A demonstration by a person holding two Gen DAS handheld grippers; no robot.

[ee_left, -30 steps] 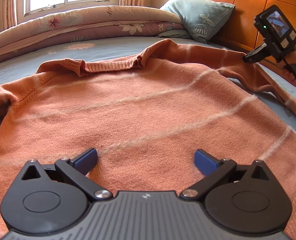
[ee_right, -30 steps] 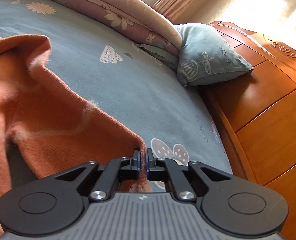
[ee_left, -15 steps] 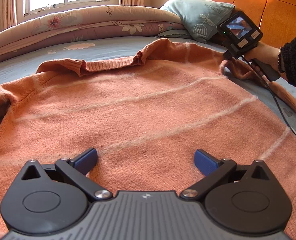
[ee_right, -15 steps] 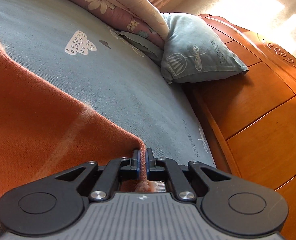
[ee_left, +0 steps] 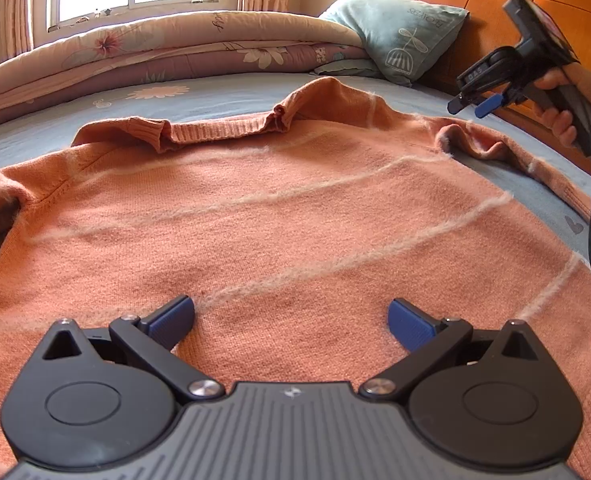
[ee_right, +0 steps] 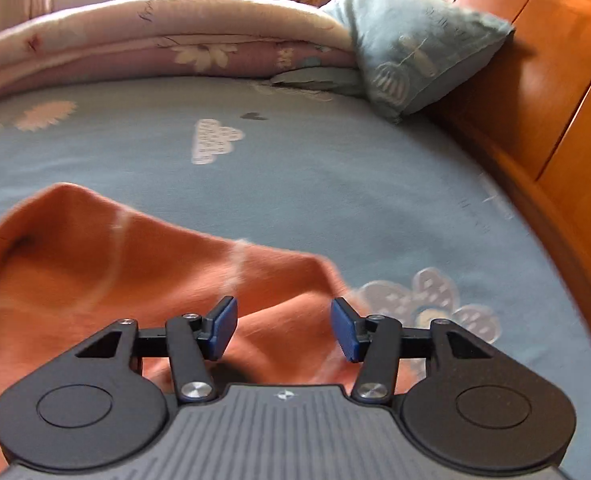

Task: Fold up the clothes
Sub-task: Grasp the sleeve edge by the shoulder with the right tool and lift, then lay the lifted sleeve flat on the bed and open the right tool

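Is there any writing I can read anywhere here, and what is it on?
"FLOWERS", seen upside down, on the blue pillow.
Small white label on the right gripper: too small to read surely.
Cursive script on the folded quilt: too small to read.
The right wrist view is blurred; nothing is legible there.

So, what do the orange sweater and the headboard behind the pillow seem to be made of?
The orange sweater looks like a soft knitted yarn, perhaps wool or a blend: ribbed collar, fuzzy pale stripes, matte surface. The headboard appears to be solid wood with a glossy varnish: warm orange-brown panels with grooves and bright sun reflections. The exact fibre and wood type cannot be told.
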